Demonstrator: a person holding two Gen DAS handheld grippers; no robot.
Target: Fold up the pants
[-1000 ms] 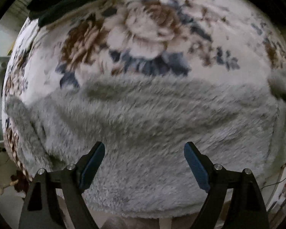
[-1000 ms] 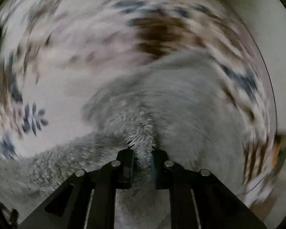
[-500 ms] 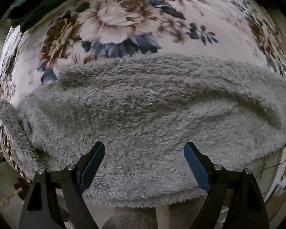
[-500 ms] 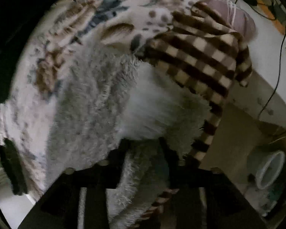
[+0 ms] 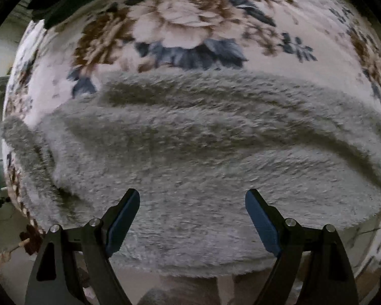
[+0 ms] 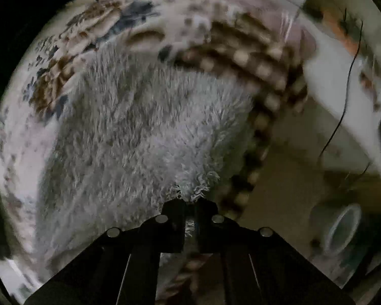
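Note:
The grey fluffy pants point(image 5: 190, 147) lie spread across a floral blanket point(image 5: 180, 20), with long creases running left to right. My left gripper point(image 5: 192, 200) is open and empty, its fingers hovering just above the pants' near edge. In the right wrist view my right gripper point(image 6: 190, 203) is shut on a tuft at the edge of the pants point(image 6: 144, 127), near the bed's right side.
A brown-and-cream checked cloth point(image 6: 254, 61) lies beside the pants at the bed's edge. The floor point(image 6: 292, 157), a pale bucket point(image 6: 343, 228) and a black cable point(image 6: 343, 89) lie beyond. Dark clothing point(image 5: 63, 2) lies at the blanket's far left.
My right gripper swung with the pants' edge from over the blanket to the bed's right side. The pants now lie stretched out wider under my left gripper, which stays open.

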